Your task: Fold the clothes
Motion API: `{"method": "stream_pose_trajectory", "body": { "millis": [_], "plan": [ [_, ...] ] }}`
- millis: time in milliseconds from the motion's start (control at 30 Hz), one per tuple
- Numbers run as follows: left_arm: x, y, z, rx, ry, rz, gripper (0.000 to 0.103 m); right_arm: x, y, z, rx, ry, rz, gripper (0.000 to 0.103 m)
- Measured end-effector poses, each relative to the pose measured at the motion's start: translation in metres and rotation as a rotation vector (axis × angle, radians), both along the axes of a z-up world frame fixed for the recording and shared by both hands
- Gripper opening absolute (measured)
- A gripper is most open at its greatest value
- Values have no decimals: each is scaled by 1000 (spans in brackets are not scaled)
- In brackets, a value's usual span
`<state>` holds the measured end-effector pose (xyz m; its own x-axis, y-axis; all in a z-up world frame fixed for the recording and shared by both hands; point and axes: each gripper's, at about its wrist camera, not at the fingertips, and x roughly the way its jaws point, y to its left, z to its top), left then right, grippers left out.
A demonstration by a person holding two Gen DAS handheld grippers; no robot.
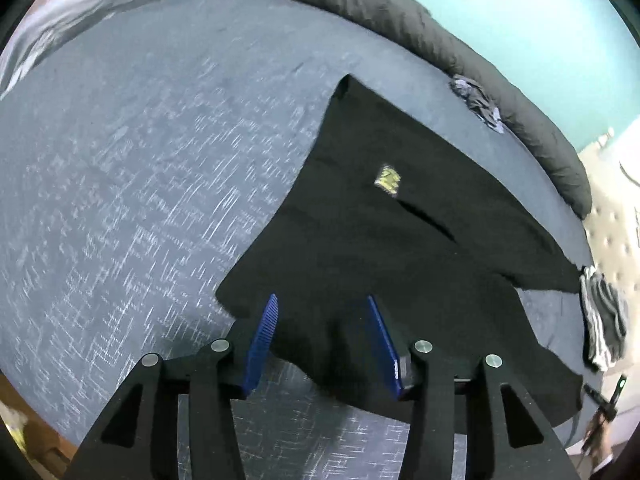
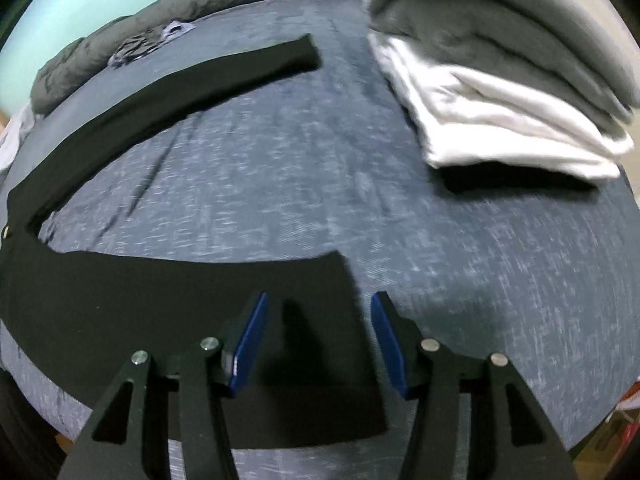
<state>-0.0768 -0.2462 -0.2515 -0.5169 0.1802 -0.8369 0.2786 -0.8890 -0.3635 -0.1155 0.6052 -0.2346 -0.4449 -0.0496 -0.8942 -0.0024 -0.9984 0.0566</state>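
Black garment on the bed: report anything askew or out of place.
The black garment lies spread, not yet folded; one long strip angles away from the other across the blue bedspread. A small crumpled grey cloth sits loose against the dark duvet. Nothing looks damaged.

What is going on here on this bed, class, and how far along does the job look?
A person with a gripper in each hand is folding clothes on a bed. Black trousers lie spread flat on the blue cover. The left gripper and the right gripper both hang open over the cloth, gripping nothing. A stack of folded clothes, grey on white, sits to one side. The trousers are not yet folded.
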Motion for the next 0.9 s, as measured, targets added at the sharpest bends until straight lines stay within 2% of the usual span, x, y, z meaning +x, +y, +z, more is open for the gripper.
{"method": "stream_pose_trajectory", "body": {
  "millis": [267,433,533,733,900],
  "plan": [
    [18,-9,-13,36,-29,24,53,28,34,-4,-126,1,-119,63],
    [20,-4,-18,41,-39,9,59,48,46,-7,-179,0,-168,64],
    [21,0,-23,52,-51,-7,60,59,55,-5,-245,5,-194,66],
    [17,7,-34,66,-56,-11,60,74,55,-10,-337,-12,-201,68],
    [16,3,-43,118,-55,9,60,80,43,-18,-390,-35,-195,68]
  ]
}}
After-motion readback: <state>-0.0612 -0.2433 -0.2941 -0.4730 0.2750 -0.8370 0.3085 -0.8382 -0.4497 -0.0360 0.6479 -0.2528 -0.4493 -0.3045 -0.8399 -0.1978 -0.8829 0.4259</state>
